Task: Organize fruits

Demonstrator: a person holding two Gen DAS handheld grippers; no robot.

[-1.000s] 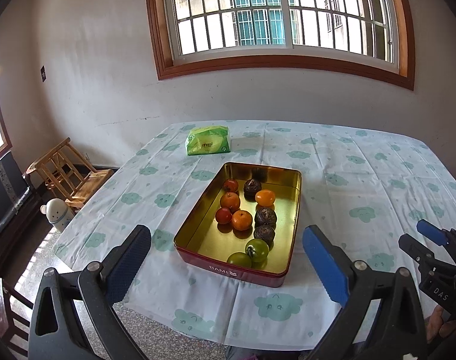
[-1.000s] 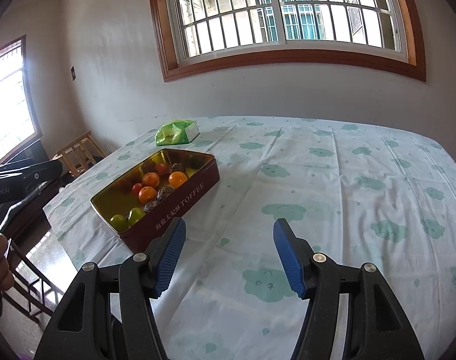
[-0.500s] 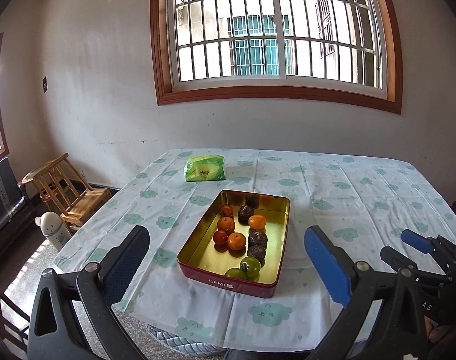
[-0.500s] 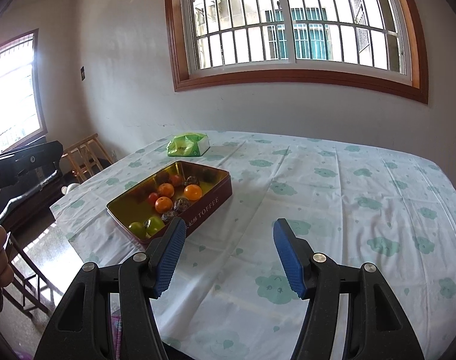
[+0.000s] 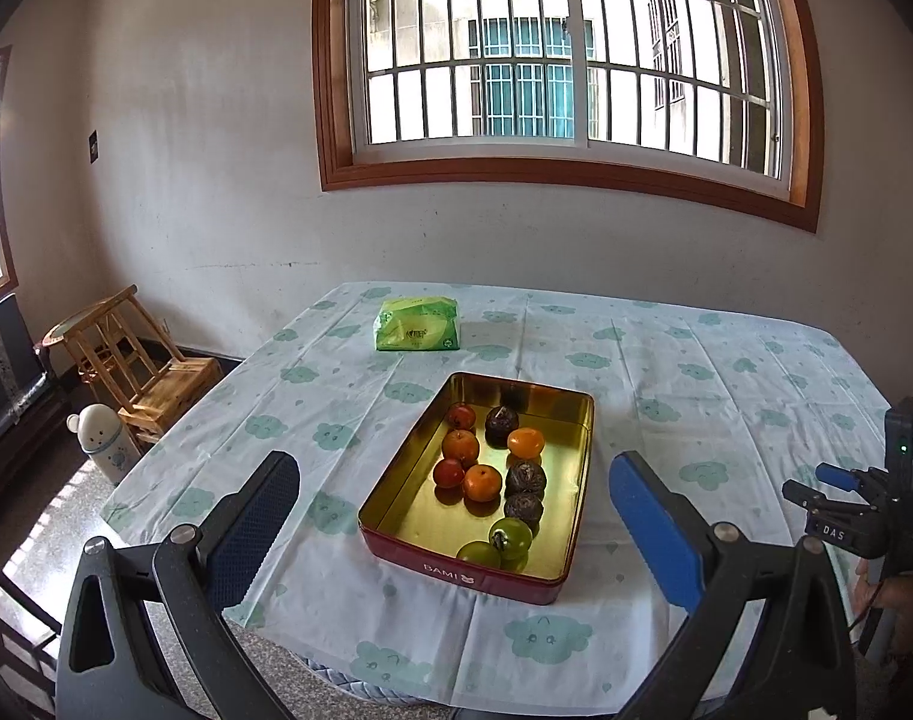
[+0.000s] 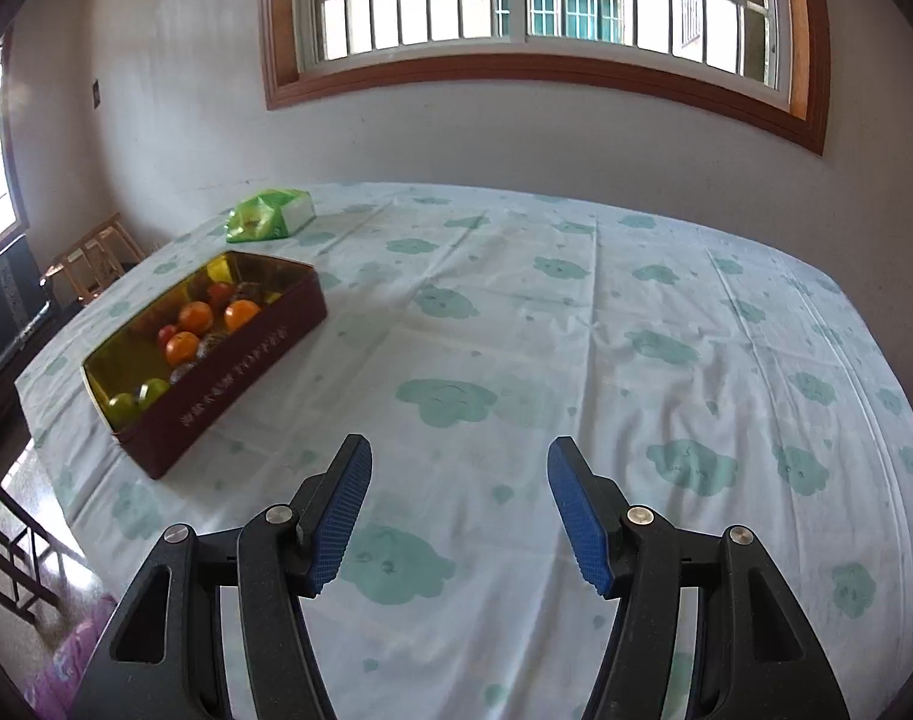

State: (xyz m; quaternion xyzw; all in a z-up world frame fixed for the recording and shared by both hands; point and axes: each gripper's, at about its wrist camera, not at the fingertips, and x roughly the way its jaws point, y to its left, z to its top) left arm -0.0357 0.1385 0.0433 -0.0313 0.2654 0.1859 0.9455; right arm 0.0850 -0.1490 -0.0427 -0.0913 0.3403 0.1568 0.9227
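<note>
A red tin with a gold inside stands on the table near its front edge. It holds several small fruits: oranges, red ones, dark wrinkled ones and green ones. My left gripper is open and empty, held back from the table edge in front of the tin. My right gripper is open and empty above the tablecloth; the tin lies to its left. The right gripper also shows at the left wrist view's right edge.
A green tissue pack lies behind the tin, also in the right wrist view. The table carries a white cloth with green cloud prints. A wooden chair and a small white bin stand left on the floor.
The left gripper has pulled back and up from the tin, so more of the room shows. The right gripper has tilted down toward the tablecloth. Both stay open and empty.
</note>
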